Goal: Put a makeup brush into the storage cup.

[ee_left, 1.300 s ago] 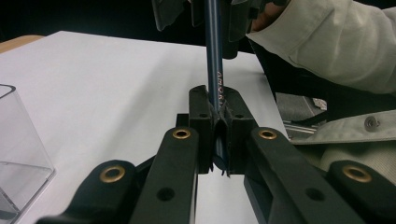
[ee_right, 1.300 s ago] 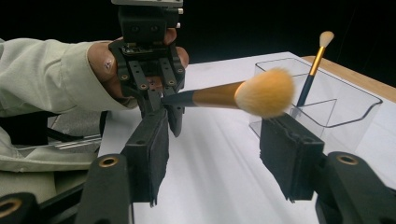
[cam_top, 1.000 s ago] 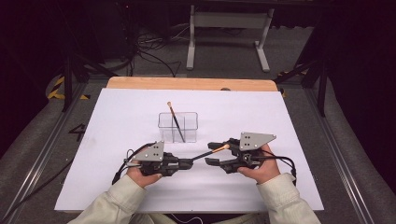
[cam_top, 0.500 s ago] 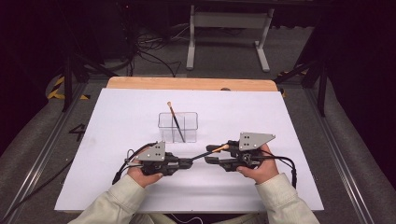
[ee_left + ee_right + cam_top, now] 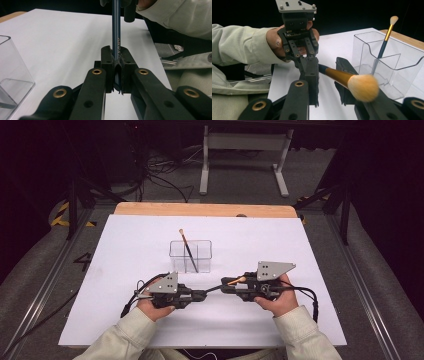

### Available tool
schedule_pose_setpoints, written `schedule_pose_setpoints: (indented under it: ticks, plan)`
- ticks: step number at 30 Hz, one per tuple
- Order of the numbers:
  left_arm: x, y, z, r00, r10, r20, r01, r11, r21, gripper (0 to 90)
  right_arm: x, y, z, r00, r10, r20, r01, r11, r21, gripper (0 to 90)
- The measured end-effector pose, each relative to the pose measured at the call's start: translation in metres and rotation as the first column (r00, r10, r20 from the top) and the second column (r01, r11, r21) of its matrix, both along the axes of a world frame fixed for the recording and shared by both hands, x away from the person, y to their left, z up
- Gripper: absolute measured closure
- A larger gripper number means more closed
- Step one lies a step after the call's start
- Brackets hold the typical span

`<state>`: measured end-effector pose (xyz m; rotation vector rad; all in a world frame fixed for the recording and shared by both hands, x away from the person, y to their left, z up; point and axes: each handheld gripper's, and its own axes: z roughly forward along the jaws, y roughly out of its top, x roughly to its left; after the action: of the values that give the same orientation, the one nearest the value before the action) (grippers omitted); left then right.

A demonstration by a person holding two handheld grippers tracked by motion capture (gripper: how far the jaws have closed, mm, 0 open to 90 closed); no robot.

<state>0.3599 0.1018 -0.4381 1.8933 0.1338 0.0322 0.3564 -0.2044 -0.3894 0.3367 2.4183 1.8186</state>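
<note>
High view: the left tool (image 5: 202,294) and right tool (image 5: 226,289) face each other over the white tabletop (image 5: 125,250), a makeup brush (image 5: 227,283) bridging them, near a clear holder (image 5: 190,255).

Left gripper view: the left tool (image 5: 117,71) pinches the brush's blue handle (image 5: 116,37).

Right gripper view: the right tool (image 5: 329,82), jaws just closing, stands spread around the gold ferrule (image 5: 335,75) without pressing it.

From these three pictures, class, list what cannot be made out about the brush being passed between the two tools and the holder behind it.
- Whether the right tool already presses the brush: right gripper view, its blurred bristles cover the gap; its jaws have just been closing.
- The brush's handle tip: left gripper view, hidden inside the left tool.
- The clear holder: cut off by the left edge there.
- Handle lettering: too small.
</note>
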Motion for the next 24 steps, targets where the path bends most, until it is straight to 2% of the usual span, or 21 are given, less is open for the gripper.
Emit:
schedule_pose_setpoints:
  ticks: [13,24]
  plan:
    - [0.0017,0.0005,-0.0014,0.9999,0.013,-0.01,-0.013,0.9999,0.007,81.4,-0.0005,0.0002,0.0019,0.997,0.07,-0.034,-0.07,0.9975,0.01,82.4]
    - [0.0011,0.0002,-0.0012,0.9997,0.014,-0.021,-0.014,0.9999,0.004,80.2,-0.0018,-0.0003,0.0035,0.9958,0.082,-0.041,-0.082,0.9966,0.008,83.4]
